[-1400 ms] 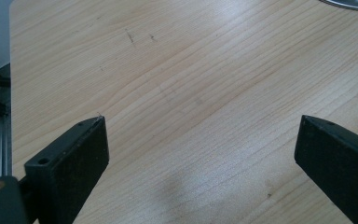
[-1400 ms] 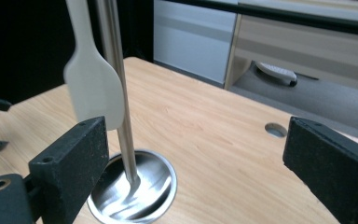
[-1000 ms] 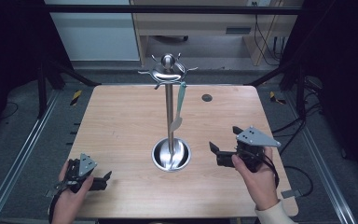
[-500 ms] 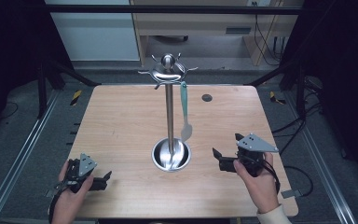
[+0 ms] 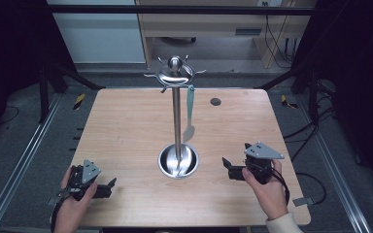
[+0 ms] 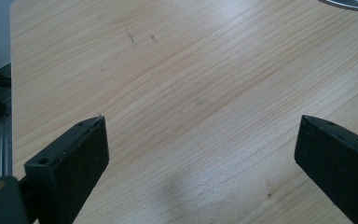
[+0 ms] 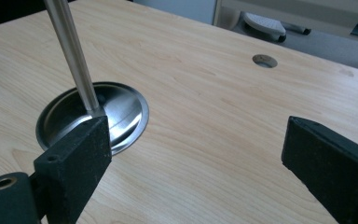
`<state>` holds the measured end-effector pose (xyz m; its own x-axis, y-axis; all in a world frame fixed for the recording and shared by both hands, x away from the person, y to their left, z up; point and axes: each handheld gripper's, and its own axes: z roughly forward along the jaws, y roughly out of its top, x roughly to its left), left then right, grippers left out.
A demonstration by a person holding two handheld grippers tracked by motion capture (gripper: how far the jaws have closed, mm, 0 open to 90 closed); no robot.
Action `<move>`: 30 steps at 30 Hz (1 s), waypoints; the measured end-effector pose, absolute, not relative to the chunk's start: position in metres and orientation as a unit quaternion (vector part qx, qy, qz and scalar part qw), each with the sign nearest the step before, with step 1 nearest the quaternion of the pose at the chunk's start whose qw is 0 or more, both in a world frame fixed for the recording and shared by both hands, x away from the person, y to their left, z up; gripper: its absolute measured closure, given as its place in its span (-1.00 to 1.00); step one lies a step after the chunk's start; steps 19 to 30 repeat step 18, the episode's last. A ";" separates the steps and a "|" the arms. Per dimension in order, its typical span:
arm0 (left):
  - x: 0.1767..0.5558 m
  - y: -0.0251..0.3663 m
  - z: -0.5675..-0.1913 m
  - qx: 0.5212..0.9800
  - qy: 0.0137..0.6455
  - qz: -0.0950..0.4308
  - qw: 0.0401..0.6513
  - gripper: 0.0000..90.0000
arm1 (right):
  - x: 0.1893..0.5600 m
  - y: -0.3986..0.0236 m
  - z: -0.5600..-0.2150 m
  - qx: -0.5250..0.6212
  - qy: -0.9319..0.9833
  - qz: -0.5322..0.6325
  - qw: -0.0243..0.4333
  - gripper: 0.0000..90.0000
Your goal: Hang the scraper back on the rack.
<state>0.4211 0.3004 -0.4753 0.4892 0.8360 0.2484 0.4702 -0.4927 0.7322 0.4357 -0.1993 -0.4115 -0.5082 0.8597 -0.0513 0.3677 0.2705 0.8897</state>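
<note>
The teal-handled utensil point(image 5: 190, 109) now hangs from one arm of the metal rack point(image 5: 176, 77), its pale blade pointing down beside the pole, ahead of the right claw point(image 5: 227, 165) and off to that claw's left, well apart from it. A second ago that claw sat closer in toward the stand and a little higher; since then it has drawn back toward the person and sunk nearer the surface point(image 5: 126, 126), while the utensil, which was swinging slightly, has settled closer to the pole. The right claw is spread wide with nothing between its jaws; in its own view the stand's round steel base point(image 7: 93, 116) lies just beyond its left jaw, with the pole point(image 7: 72, 51) rising out of it. I read that as the hanging being done and the hand letting go and backing off, so the work looks finished or close to it. The left claw point(image 5: 108, 184) has not moved: it rests low at the near edge, far to the left of the stand, jaws also spread and empty, with bare wood point(image 6: 191, 93) ahead of it. Beyond the stand, a small round hole point(image 5: 215, 101) marks the far part of the surface.
</note>
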 end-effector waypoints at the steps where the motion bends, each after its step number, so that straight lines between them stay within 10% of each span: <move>1: 0.421 0.300 -0.475 0.809 0.404 0.304 0.301 -0.94 | 0.437 -0.199 -0.414 0.412 0.748 0.440 0.276 -0.81; 30: 0.422 0.300 -0.475 0.810 0.402 0.304 0.301 -0.94 | 0.465 -0.200 -0.468 0.444 0.760 0.408 0.241 -0.76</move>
